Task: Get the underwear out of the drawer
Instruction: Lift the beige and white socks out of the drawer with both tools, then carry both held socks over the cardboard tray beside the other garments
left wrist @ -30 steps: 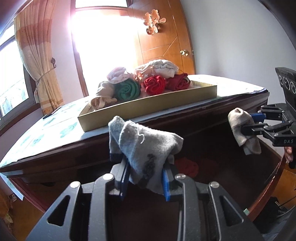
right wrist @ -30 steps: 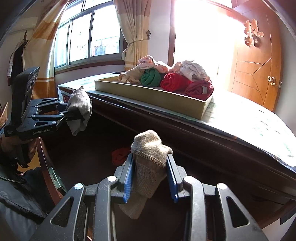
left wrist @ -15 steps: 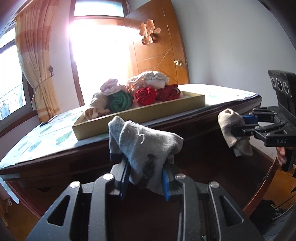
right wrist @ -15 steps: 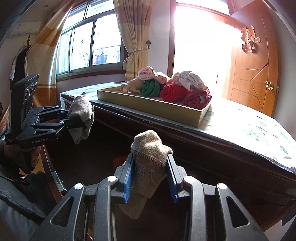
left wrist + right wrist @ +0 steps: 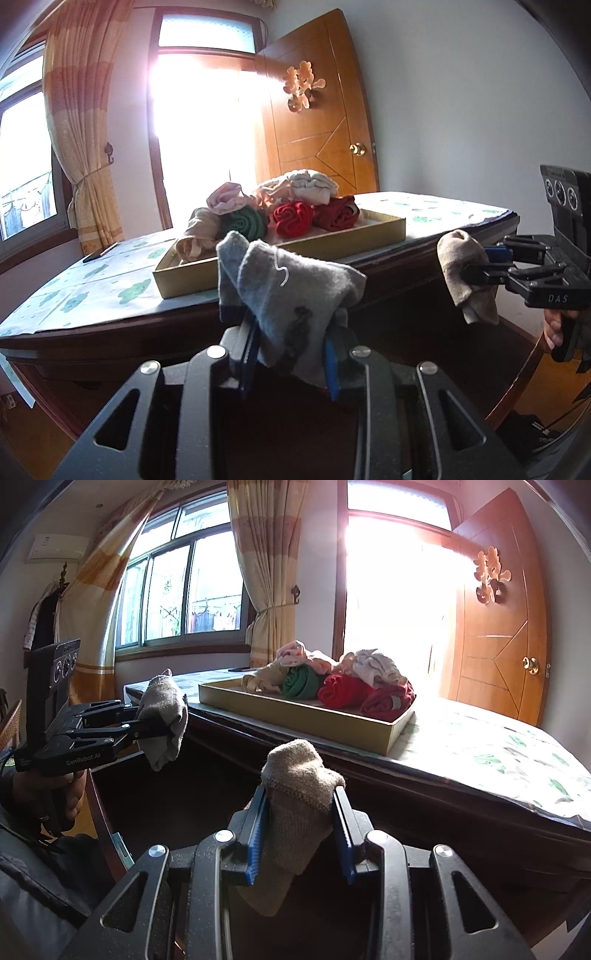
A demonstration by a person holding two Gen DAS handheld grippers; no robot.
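While both grippers hold cloth above open drawer (image 5: 517,373): left gripper (image 5: 291,354) clamped on grey roll (image 5: 291,291), right gripper (image 5: 301,830) clamped on beige roll (image 5: 301,786). Keep grips firm, carry forward over desk edge (image 5: 424,775), release into gold tray (image 5: 310,716) beside rolled underwear pile (image 5: 332,679).

Rolled garments (image 5: 288,218) lie in the tray (image 5: 280,254) on the table (image 5: 92,280) (door (image 5: 317,125) behind).
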